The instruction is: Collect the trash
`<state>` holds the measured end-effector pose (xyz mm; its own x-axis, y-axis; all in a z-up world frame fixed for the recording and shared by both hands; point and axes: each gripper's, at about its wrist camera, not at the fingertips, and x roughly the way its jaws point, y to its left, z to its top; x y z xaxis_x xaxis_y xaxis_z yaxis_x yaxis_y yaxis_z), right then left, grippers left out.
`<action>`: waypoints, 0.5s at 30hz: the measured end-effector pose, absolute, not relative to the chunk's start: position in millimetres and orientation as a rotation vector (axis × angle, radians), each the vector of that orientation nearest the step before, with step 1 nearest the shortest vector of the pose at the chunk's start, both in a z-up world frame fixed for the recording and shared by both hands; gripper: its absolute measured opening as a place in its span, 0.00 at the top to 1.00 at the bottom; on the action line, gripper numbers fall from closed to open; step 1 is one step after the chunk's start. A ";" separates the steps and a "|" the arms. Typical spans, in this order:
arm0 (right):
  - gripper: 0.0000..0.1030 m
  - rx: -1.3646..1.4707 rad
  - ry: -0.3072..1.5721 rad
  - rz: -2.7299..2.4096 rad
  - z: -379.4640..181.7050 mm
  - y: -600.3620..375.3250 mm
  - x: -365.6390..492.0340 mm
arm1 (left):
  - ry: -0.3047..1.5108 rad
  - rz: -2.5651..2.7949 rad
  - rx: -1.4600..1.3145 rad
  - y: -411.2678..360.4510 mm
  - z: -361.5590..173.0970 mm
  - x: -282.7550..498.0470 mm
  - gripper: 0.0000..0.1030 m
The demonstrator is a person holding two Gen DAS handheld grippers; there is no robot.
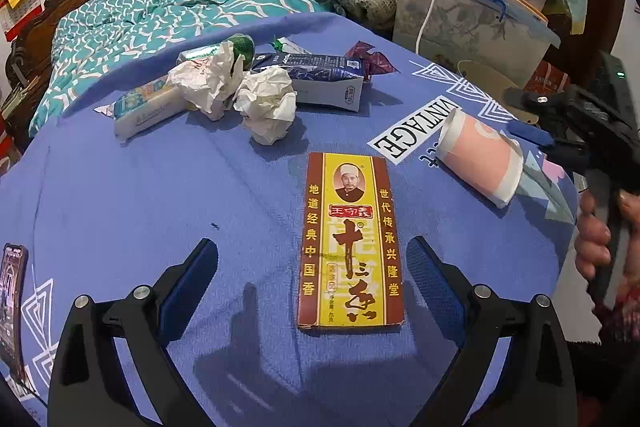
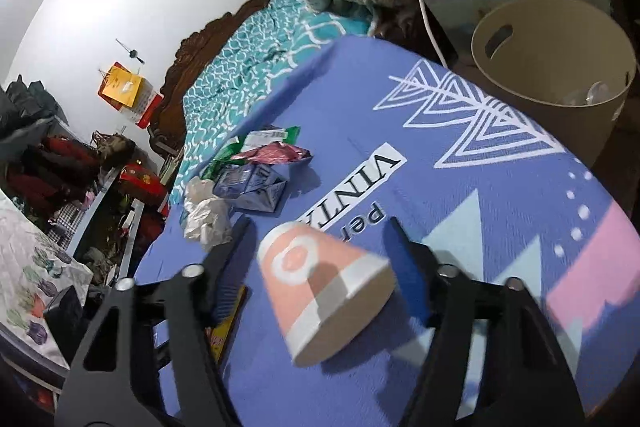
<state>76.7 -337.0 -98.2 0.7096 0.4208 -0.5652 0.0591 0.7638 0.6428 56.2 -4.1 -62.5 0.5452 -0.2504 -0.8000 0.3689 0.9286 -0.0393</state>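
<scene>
The left claw (image 1: 312, 267) stood spread wide above the purple tabletop (image 1: 160, 187), and nothing was pinched in it. The lower part of a flat yellow and red box (image 1: 350, 243) lay on the cloth between its fingers, apart from both of them.

The right claw (image 2: 316, 247) was half spread around a pink paper cup (image 2: 324, 287) that lay on its side on the tabletop. The right finger (image 2: 404, 259) was at the cup's wide rim, but the picture was blurred and I cannot tell if the pads pressed on it. A hand (image 1: 596, 227) held this claw at the tabletop's right edge.

Further back lay more trash close together: two crumpled white papers (image 1: 240, 91), a dark blue carton (image 1: 320, 79), a pale long box (image 1: 144, 107), and green and red wrappers (image 2: 272, 147). A beige bin (image 2: 560, 67) stood just beside the tabletop. A phone (image 1: 12, 307) lay at the left edge.
</scene>
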 end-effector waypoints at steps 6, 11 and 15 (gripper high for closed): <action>0.49 0.721 0.875 0.324 -117.6 -319.2 74.1 | 0.931 -0.359 0.088 13.5 -58.1 61.2 0.11; 0.42 0.621 0.844 0.429 -100.1 -293.5 42.7 | 0.950 -0.369 0.060 14.2 -57.8 67.4 0.11; 0.31 0.643 0.812 0.399 -98.2 -305.6 38.5 | 0.959 -0.410 0.086 -4.9 -61.7 64.5 0.11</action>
<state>38.5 -305.6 -98.2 0.6313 0.5571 -0.5395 -0.0870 0.7421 0.6646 64.5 -4.9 -61.7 0.5042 -0.3015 -0.8093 0.3770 0.9199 -0.1078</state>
